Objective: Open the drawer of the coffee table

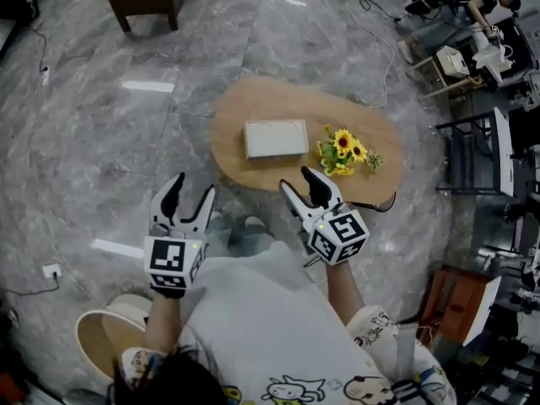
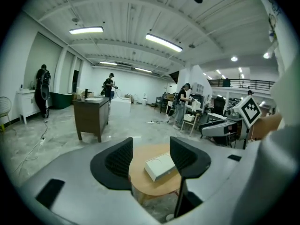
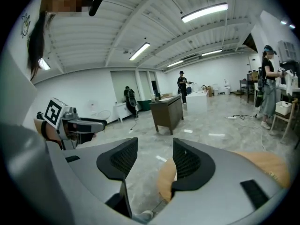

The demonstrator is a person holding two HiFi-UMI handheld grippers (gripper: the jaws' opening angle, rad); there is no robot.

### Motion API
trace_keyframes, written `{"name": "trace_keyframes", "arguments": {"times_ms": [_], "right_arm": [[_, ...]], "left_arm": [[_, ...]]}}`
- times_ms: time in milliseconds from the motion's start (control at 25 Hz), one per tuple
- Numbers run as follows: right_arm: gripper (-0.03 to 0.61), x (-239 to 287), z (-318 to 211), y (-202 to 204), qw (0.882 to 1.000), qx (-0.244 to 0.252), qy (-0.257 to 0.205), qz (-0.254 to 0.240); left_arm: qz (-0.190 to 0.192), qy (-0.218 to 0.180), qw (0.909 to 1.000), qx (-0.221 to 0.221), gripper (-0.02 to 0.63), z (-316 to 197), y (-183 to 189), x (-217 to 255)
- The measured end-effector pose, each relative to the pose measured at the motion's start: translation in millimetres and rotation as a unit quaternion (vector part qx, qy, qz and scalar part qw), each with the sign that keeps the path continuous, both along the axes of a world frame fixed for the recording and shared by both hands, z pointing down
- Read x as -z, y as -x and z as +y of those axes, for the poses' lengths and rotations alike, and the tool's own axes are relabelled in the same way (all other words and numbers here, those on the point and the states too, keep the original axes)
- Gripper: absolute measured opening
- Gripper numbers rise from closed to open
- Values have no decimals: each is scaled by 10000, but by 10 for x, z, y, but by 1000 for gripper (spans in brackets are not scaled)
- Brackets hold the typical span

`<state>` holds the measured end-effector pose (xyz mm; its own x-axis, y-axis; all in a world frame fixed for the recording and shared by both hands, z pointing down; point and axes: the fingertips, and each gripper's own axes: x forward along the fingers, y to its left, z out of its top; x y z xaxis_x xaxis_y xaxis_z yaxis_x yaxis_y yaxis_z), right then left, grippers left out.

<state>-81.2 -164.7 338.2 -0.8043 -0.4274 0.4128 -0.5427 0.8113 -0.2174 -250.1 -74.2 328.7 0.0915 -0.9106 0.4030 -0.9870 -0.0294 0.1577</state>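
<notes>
My left gripper (image 1: 191,189) has its jaws wide apart with nothing in them. In its own view the gap between them (image 2: 151,146) frames only the wooden top of the desk (image 2: 139,175) and the white box (image 2: 161,167) lying on it, both well beyond the tips. My right gripper (image 1: 301,180) is the same, jaws spread and empty. Through its gap (image 3: 155,150) I see only a curved edge of the desk (image 3: 165,182) and the grey floor.

Both grippers hang in front of me, just short of the near rim of the oval desk (image 1: 270,104). The box (image 1: 276,137) sits near the middle of the top, with a small bunch of sunflowers (image 1: 344,150) beside it on my right.

No view shows the drawer. I judge it sits under the top, but I cannot tell on which side it opens, so the task has not yet started.

That hidden drawer is my chief risk. Reaching under the overhang half blind, I could close on the rim or a leg instead of the pull. The desk looks light and the floor polished, so a hard or crooked tug may drag the whole desk, tip the flowers or jam the drawer. My slippers (image 1: 251,224) stand close to the near edge and could block the drawer as it comes out.
</notes>
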Motion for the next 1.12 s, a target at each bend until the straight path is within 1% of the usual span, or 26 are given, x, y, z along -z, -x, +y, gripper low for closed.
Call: {"name": "trace_keyframes", "arguments": {"times_ms": [200, 280, 400, 680, 840, 1000, 1120], "right_arm": [[204, -15, 116, -186, 9979, -633, -26, 128], [204, -51, 161, -203, 9969, -764, 7, 189], [204, -140, 216, -233, 9960, -853, 109, 262], [204, -397, 296, -475, 9926, -1109, 301, 381], [204, -596, 287, -538, 9913, -1173, 393, 446], [204, -826, 297, -529, 9905, -1169, 516, 513], [204, -1034, 301, -511, 9898, -1153, 642, 545]], "left_arm": [[94, 179, 9967, -788, 225, -83, -134, -136], [141, 255, 9945, -1003, 225, -98, -160, -197], [169, 374, 9916, -1223, 225, -126, -214, -311], [187, 672, 9841, -1631, 225, -164, -470, -641], [209, 815, 9797, -1821, 225, -178, -573, -904], [267, 1047, 9740, -1993, 224, -148, -664, -1215], [171, 1173, 9694, -2148, 224, -149, -717, -1477]]}}
